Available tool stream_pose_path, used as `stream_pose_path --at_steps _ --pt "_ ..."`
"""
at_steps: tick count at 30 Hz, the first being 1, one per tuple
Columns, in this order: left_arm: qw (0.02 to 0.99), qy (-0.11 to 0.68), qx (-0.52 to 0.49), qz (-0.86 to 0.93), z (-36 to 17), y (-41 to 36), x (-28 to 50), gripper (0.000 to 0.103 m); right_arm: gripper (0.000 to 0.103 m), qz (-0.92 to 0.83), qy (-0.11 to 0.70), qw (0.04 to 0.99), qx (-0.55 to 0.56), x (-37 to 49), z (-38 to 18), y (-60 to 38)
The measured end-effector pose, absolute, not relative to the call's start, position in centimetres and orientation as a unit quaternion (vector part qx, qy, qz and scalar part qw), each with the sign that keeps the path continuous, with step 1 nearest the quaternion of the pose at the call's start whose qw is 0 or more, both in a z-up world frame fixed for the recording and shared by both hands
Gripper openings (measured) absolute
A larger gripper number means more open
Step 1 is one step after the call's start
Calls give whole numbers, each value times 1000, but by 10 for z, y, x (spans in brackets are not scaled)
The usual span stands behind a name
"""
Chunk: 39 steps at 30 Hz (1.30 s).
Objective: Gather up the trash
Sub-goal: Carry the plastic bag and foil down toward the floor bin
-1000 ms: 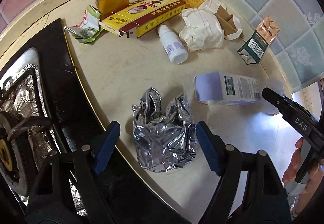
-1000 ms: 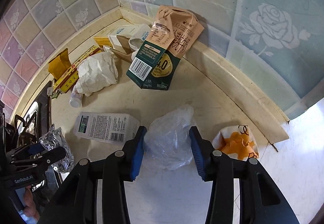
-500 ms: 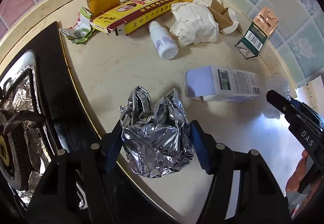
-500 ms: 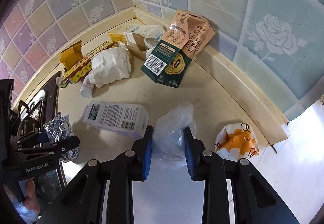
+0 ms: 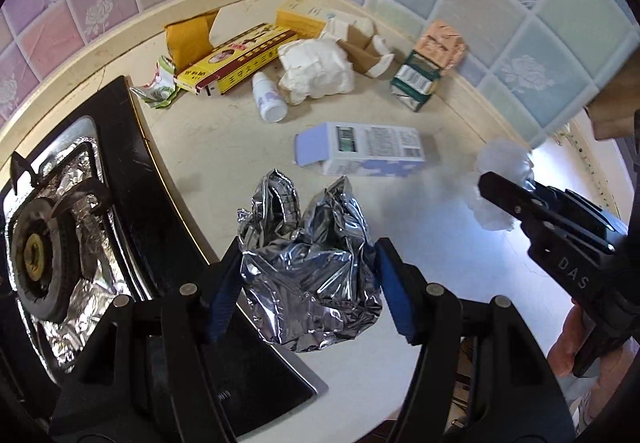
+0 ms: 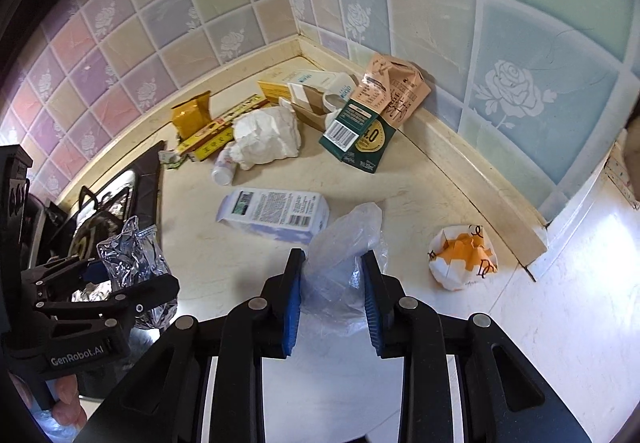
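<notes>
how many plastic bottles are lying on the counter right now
1: the white bottle lies on its side between the long yellow box and the crumpled white paper. Others may be hidden under the trash.

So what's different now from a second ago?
Both grippers closed on trash and lifted it. The left gripper pinched the crumpled foil, the right gripper squeezed the clear plastic bag, and both pieces now hang above the counter. The purple-and-white box, white bottle and other litter stayed put.
</notes>
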<state>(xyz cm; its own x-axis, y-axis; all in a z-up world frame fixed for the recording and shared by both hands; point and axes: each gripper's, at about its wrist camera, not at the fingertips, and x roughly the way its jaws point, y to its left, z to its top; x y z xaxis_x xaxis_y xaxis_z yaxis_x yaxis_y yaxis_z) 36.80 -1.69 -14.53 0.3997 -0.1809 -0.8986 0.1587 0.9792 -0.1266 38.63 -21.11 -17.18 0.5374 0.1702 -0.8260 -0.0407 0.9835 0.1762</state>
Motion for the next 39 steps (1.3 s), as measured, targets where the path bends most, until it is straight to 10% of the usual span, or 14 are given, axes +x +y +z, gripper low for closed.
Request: stream_pose_path --at_steps 23,39 --pt "885 460 -1 -78 -60 -82 137 61 27 173 397 899 57 150 -71 -234" --pt "860 509 -6 -44 -134 -97 27 61 27 196 456 867 36 27 -150 -239"
